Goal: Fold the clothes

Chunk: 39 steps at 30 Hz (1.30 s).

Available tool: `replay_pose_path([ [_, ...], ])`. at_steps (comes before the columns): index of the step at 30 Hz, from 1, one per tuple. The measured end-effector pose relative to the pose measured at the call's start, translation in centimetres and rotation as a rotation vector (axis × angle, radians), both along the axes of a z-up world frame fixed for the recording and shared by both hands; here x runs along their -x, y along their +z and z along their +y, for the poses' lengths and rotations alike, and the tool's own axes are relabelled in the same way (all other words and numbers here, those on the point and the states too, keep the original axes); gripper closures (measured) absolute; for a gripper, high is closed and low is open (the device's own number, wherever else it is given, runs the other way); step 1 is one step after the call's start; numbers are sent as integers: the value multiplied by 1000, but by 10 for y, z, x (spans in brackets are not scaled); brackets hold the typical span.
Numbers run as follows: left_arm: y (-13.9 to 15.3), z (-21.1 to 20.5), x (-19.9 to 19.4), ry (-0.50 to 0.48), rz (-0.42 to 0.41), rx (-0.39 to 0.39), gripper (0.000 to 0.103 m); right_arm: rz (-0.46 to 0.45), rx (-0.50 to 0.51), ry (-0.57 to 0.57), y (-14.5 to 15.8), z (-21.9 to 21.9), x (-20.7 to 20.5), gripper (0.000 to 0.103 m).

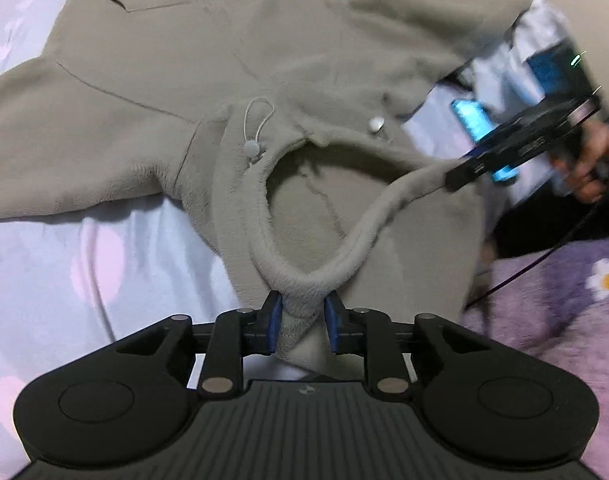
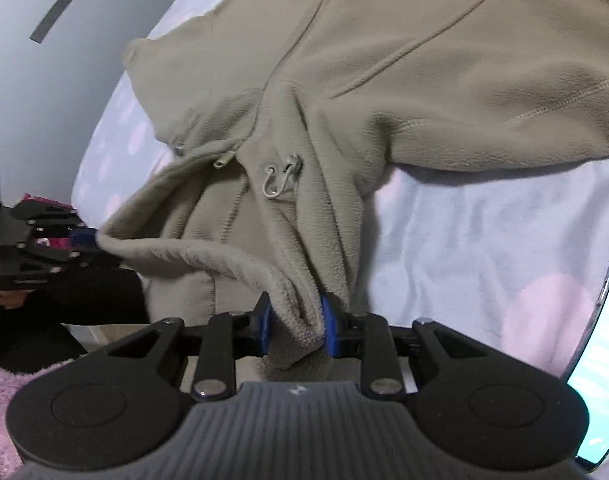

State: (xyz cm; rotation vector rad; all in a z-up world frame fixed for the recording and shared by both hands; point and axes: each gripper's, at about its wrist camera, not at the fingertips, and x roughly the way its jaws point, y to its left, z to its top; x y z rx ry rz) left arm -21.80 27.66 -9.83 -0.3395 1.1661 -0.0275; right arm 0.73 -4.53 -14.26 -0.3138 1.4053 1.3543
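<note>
Item: fleece hoodie, taupe, spread front-up on a bed sheet printed with pale hearts. Judged soft, limp, thick-piled and light; it should drape and sag rather than hold a crease. Best holds: the rolled hood rim, or seams and cuffs. Toggled drawcord may snag. Left hand-held gripper pinches the hood rim; right hand-held gripper pinches bunched hood fleece.
</note>
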Motion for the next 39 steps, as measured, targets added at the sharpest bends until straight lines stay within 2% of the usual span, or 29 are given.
replay_pose_path([
  [3,10,33,12,131,-44,81,63,-22,13,2,1,0,-1,75],
  [6,-2,63,8,284,20,62,65,-32,22,3,0,2,0,75],
  [8,-15,73,-1,334,63,53,67,-47,23,15,-2,3,0,75],
  [11,-35,80,-18,378,96,98,67,-60,6,38,6,4,4,69],
  [14,-47,88,-29,441,84,153,67,-58,-42,22,23,0,1,60],
  [17,-55,100,-30,525,31,239,63,-59,-86,-63,33,-1,-13,53],
  [19,-63,103,-30,565,26,278,63,-51,-86,-182,28,2,-32,48],
  [21,-73,101,-33,580,40,282,63,-29,-76,-303,19,6,-52,48],
  [23,-81,96,-37,571,52,254,63,23,-56,-377,4,12,-65,47],
  [26,-92,93,-39,566,48,240,67,42,-47,-387,-17,26,-65,48],
  [29,-96,89,-40,551,22,251,81,43,-37,-377,-36,37,-59,55],
  [30,-93,86,-41,530,14,232,87,60,-39,-373,-41,38,-57,56],
  [32,-87,79,-44,488,-3,189,93,58,-50,-349,-44,39,-52,64],
  [33,-81,75,-46,470,-12,154,95,46,-58,-334,-43,40,-50,81],
  [35,-66,71,-42,463,-54,110,96,-29,-89,-319,-30,39,-49,89],
  [37,-54,73,-37,467,-83,74,96,-131,-131,-324,-13,35,-44,91],
  [39,-54,73,-40,448,-73,27,97,-232,-149,-305,-2,34,-40,91],
])
